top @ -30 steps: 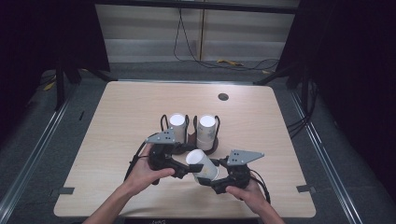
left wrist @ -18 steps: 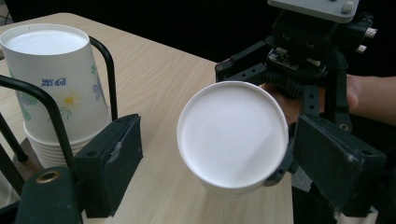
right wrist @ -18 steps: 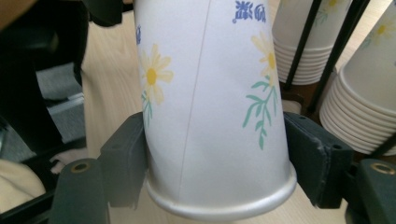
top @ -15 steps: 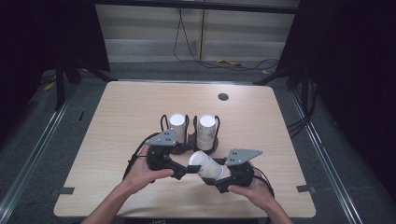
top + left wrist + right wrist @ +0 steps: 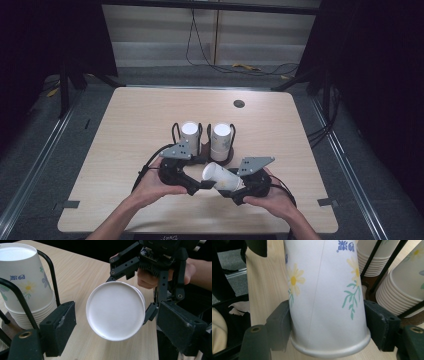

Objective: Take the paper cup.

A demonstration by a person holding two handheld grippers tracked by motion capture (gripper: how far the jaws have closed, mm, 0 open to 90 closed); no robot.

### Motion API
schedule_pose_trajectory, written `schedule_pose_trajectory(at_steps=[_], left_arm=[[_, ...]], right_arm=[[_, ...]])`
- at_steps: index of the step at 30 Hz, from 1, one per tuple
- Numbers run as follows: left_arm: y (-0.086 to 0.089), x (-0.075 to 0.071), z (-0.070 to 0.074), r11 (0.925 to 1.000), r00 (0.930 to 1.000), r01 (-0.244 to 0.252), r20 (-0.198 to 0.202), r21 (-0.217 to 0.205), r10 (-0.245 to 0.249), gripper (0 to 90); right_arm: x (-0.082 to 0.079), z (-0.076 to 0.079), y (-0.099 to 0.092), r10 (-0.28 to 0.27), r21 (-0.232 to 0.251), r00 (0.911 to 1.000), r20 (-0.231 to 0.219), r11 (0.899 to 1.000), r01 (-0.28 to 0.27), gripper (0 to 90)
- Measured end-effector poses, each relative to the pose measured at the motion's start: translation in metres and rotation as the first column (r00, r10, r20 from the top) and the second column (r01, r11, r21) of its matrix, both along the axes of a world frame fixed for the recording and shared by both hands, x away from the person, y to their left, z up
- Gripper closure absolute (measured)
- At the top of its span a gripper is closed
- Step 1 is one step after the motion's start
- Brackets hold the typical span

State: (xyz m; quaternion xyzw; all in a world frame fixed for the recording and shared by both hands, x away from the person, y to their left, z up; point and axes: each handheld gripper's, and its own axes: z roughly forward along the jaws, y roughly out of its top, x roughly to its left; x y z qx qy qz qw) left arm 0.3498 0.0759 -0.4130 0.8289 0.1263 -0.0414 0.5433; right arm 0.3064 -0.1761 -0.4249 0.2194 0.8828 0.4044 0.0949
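Paper cup held on its side between two hand-held grippers above the table.

From the high view, a white paper cup [image 5: 222, 176] lies tilted, its rim end clamped in the right gripper [image 5: 239, 188], whose jaws have just been closing on it; the left gripper [image 5: 200, 186] points at its base, both hands [image 5: 150, 182] low near the table's [image 5: 125, 115] near edge. In the left gripper view, the cup's round white bottom [image 5: 115, 310] sits between that gripper's jaws, which stand apart, not touching it. In the right gripper view, the daisy-printed cup wall [image 5: 324, 295] is pressed on both sides by the pads [image 5: 279, 322], cup stacks [image 5: 397, 290] beyond.
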Motion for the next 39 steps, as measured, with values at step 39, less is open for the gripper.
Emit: schedule_pose_trajectory(at_steps=[39], left_arm=[[0.0,0.001,-0.01,0.9837,0.9975,0.001,0.07,0.18,-0.013,21.2]], right_arm=[[0.012,0.026,0.023,0.108,-0.3,0.9935,0.033,0.949,-0.094,29.5]])
